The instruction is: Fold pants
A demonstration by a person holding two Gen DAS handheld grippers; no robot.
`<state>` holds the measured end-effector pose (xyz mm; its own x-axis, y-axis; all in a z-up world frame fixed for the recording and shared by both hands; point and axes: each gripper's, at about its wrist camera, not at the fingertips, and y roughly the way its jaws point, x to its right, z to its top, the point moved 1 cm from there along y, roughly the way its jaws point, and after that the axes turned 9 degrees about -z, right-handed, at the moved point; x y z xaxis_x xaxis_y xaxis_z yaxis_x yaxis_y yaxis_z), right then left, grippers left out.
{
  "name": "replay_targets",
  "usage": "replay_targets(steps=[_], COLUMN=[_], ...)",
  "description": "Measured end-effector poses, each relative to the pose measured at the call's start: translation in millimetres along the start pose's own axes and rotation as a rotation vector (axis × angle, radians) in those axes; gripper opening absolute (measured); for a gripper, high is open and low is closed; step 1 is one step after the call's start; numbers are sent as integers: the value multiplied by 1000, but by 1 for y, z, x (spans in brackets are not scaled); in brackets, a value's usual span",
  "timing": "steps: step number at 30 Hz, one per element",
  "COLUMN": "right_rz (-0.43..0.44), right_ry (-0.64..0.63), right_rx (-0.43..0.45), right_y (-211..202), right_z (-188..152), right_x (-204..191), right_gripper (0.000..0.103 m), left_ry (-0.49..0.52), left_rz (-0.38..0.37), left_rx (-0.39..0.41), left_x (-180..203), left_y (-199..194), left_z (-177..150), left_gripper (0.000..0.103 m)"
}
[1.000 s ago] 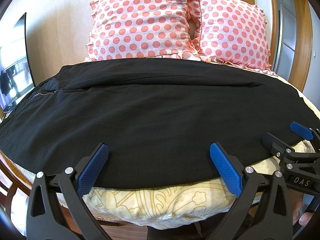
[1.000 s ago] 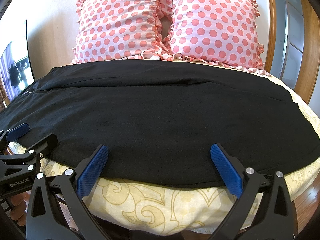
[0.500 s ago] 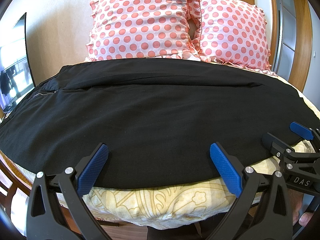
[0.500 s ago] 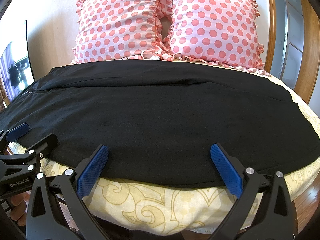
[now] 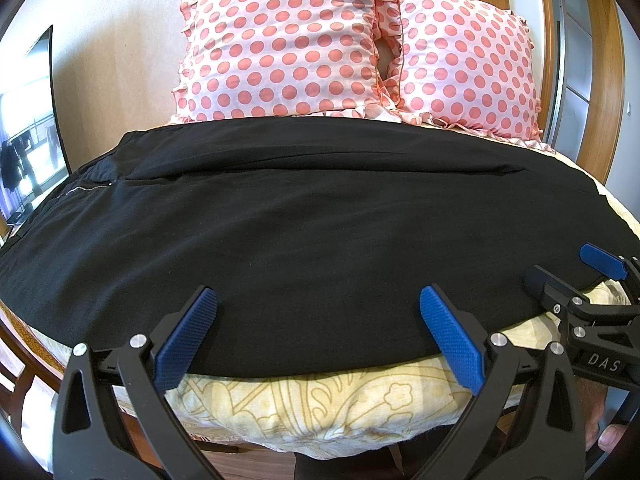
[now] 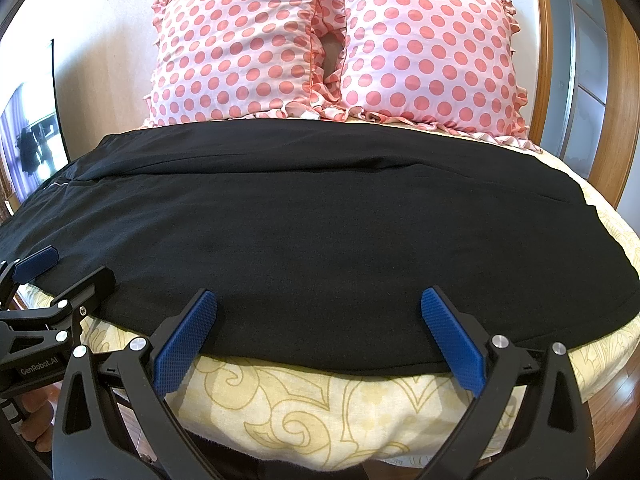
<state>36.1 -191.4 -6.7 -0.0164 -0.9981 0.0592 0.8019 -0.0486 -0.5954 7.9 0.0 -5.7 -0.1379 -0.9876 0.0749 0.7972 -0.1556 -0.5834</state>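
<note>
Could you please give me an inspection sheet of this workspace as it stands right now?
Surface: bed with a yellow patterned cover, bare along its near edge.
Job's things: black pants spread flat across the bed, zipper end toward the left, not yet folded.
Clutter: two pink polka-dot pillows upright at the head of the bed, beyond the pants.
Grippers: left gripper open at the pants' near edge; right gripper open likewise; neither grips cloth.
Cables: nothing seen.
Surroundings: pale wall, a wooden frame on the right, a dark-framed glass panel on the left.
</note>
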Motion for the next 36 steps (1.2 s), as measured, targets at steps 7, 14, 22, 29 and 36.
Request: replay_targets(steps=[7, 14, 22, 29, 36], right_rz=[0, 0, 0, 5, 76], right_ry=[0, 0, 0, 0, 109], right_rx=[0, 1, 0, 11, 3], right_y=[0, 0, 0, -3, 12], right_z=[0, 0, 0, -1, 56], right_x=[0, 0, 0, 1, 60], right_gripper=[102, 102, 102, 102, 102], left_ry=[0, 0, 0, 2, -6], left_rz=[0, 0, 0, 0, -32], left_rx=[0, 0, 1, -1, -24], left_x=[0, 0, 0, 0, -7], left_y=[0, 0, 0, 0, -5], left_z=[0, 0, 0, 0, 13], left_gripper=[101, 101, 101, 101, 101])
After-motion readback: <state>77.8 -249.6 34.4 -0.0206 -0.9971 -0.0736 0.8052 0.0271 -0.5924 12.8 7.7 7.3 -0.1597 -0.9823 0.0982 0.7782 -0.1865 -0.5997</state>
